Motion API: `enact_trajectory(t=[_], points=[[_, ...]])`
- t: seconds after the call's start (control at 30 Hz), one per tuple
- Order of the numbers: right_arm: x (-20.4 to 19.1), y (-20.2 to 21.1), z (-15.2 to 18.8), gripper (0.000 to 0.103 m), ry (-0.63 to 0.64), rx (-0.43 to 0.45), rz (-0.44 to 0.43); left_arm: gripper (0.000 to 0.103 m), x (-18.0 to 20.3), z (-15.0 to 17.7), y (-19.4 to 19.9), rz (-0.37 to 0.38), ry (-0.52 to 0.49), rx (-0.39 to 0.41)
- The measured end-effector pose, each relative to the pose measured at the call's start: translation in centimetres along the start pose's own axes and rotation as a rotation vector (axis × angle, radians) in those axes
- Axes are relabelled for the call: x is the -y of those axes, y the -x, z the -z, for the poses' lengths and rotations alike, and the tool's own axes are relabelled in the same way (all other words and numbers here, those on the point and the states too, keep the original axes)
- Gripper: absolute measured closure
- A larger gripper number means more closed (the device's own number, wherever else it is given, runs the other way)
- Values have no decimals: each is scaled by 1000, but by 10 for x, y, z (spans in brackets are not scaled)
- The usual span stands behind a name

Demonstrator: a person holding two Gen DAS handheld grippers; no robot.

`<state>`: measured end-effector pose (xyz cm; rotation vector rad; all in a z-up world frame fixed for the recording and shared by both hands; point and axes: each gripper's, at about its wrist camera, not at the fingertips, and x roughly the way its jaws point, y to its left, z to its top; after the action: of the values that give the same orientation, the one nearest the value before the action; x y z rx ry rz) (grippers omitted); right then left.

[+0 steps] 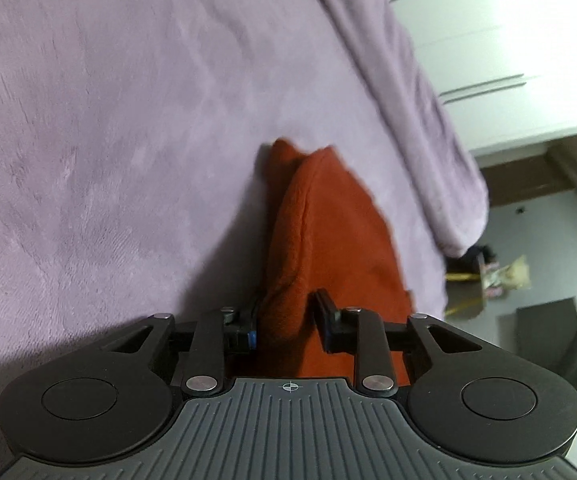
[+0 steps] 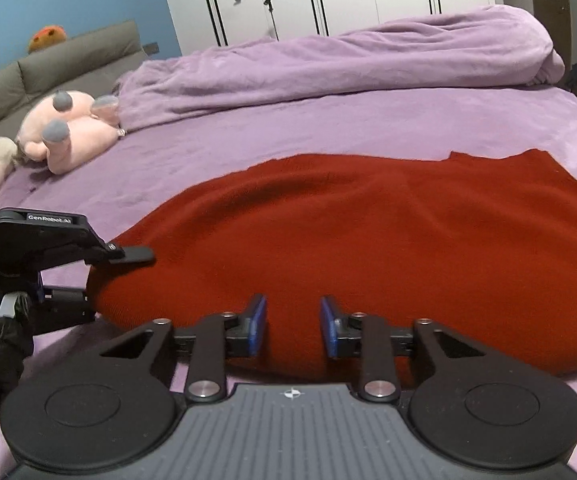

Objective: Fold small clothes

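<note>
Lilac plush bedspread (image 2: 368, 120) carries a red garment (image 2: 368, 232); left gripper (image 1: 288, 320) pinches it, right gripper (image 2: 293, 326) parted around it.

- Left gripper (image 1: 288, 316): pad contact hidden by bunched red garment (image 1: 320, 232).
- Clutter (image 1: 500, 276) on floor, right of it: too blurred to ID.
- Plush toy (image 2: 64, 132), far left of right gripper (image 2: 293, 326): partly cut off by frame edge.

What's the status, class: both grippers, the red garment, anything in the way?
Left gripper shut on red garment, edge lifted. Right gripper open at its near edge. Plush toy off to the side, not blocking.
</note>
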<state>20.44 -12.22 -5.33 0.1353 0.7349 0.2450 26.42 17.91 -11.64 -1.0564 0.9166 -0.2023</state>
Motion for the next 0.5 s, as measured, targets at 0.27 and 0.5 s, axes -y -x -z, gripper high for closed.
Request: enact_trajectory(t=[0.27,0.5], points=[[-6,-8,1,82,62,-15,12,85,-9,-5,-4,58,66,10],[1,-16,7,81,119,-47,28,87,14,-1,4,42,7,43]])
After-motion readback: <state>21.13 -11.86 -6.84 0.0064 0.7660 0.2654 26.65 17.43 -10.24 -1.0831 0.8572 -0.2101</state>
